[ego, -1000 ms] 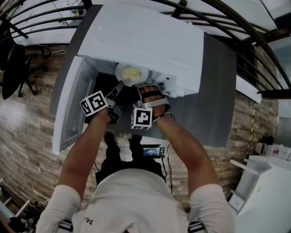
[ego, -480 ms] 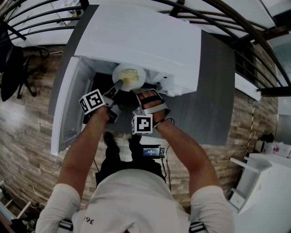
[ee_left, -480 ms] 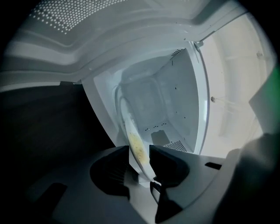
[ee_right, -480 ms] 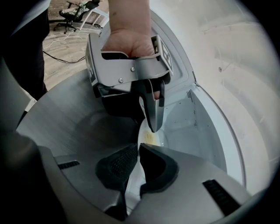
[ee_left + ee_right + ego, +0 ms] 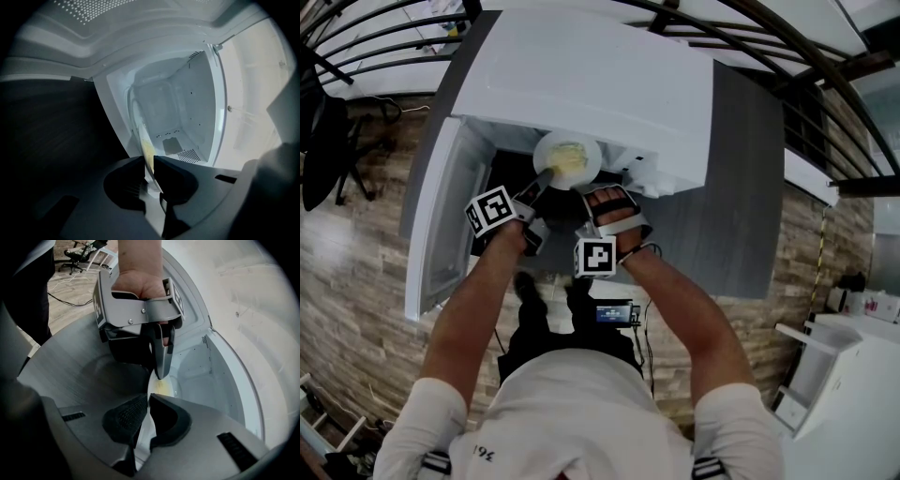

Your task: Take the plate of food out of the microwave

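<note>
Mid-retrieval at a white microwave [image 5: 591,75] on a dark grey counter [image 5: 741,206], door [image 5: 441,225] swung wide to the left. Has drawn the plate [image 5: 567,161] of yellow food [image 5: 570,152] from deeper in the cavity, where it lay a second ago, to the very mouth, partly out from under the roof and barely shifted over the last half second. Pinches the near-right rim with the right claw [image 5: 584,190], pads pressed on the thin white edge, as before. Brings the left claw [image 5: 546,176] in on the near-left rim: spread wide a moment back, now closing, the rim edge-on between the pads but not yet plainly clamped. Beyond the plate, in the left claw view, an otherwise bare cavity. Means, by the look of it, a switch from a one-sided drag to a two-sided hold, sensible before lifting clear of the sill. Not out of the oven yet, though: far part of the plate inside, so roughly half done. Next, likely, a firm left pinch, then a level pull toward the near side. Risk to watch: a thin rim held only at two close points on the near side, so any dip at the far edge could send the food sliding.
</note>
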A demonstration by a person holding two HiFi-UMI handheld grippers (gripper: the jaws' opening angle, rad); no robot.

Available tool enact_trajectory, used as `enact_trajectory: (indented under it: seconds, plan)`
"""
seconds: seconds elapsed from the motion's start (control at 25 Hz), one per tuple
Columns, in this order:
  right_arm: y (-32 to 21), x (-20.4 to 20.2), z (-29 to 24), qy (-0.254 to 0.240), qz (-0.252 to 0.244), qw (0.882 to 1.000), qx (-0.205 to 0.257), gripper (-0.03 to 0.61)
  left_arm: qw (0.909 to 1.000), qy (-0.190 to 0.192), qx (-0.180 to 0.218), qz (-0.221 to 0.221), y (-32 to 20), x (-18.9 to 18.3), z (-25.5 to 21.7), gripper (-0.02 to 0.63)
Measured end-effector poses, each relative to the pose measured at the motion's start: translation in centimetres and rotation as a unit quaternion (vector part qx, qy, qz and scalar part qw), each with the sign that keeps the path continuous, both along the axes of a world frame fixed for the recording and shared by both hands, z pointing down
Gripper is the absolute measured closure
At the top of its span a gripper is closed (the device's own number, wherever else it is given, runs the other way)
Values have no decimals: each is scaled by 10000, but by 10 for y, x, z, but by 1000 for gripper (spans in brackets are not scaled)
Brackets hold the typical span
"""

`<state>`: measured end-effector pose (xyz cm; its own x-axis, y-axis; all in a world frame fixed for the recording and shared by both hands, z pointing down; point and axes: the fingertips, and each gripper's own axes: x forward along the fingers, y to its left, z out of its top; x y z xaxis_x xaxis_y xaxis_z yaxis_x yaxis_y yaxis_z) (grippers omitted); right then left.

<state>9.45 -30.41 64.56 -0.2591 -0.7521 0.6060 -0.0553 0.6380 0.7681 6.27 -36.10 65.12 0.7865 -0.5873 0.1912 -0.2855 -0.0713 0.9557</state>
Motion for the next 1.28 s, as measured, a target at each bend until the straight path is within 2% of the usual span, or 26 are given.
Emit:
enact_trajectory:
  seconds: [0.16,0.44,1.0,1.28]
  plan:
    - [3,1,5,86,-2,10000,-11,557,9999,121,-102,-30,1,0,0,564]
    - [0,6,11,143,73,9998,143,557,9997,85,-244,32,2,3,7,575]
    - [-5,27,33,366,308,9988,110,548,9986,174,-502,48,2,5,10,594]
    - [-6,25,23,396,238,9987,205,548,9993,48,-324,157,3,3,4,594]
